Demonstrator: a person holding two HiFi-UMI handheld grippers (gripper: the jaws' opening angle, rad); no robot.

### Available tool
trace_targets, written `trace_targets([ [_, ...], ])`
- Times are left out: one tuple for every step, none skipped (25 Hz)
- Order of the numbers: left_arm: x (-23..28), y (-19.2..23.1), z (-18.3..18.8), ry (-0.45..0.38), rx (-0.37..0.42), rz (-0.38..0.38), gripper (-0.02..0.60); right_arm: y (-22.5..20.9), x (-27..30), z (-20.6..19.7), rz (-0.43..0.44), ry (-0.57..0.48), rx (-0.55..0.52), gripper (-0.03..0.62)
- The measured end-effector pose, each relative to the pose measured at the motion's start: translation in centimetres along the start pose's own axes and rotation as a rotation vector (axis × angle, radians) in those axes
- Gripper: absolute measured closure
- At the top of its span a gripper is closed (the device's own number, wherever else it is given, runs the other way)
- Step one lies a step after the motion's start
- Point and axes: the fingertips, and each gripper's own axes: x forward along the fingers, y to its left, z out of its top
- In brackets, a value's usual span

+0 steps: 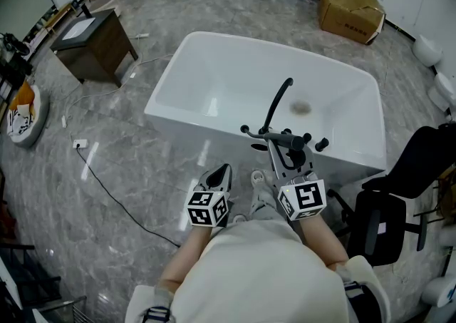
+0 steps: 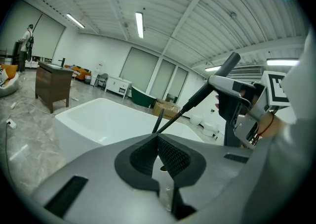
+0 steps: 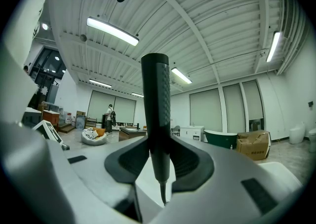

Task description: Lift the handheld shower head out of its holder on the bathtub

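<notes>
A white bathtub (image 1: 178, 72) stands on the grey floor, with a dark curved faucet spout (image 1: 276, 104) at its near rim. The dark handheld shower head (image 1: 283, 139) is by the faucet fitting, and my right gripper (image 1: 292, 154) is shut on its handle. In the right gripper view the handle (image 3: 156, 99) stands upright between the pads of the right gripper (image 3: 159, 154). From the left gripper view the shower head (image 2: 217, 77) is tilted in the air with its hose trailing down towards the tub. My left gripper (image 1: 222, 172) hangs beside it, left of the fitting, shut (image 2: 157, 138) on nothing.
A dark wooden vanity (image 1: 92, 43) stands to the tub's left, a cardboard box (image 1: 350, 9) behind it and a black chair (image 1: 399, 207) close on the right. A cable (image 1: 114, 193) runs across the floor at the left. A person (image 3: 108, 116) stands far off.
</notes>
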Motion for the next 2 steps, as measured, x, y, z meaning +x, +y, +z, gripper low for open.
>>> trace_targets([
  [0.05,-0.06,-0.03,0.000,0.000,-0.001,0.561,-0.07,-0.01,0.00,-0.001,-0.001,0.000,0.454],
  [0.09,-0.12,-0.07,0.000,0.001,-0.001,0.561,-0.14,-0.03,0.00,-0.001,-0.002,0.001,0.454],
])
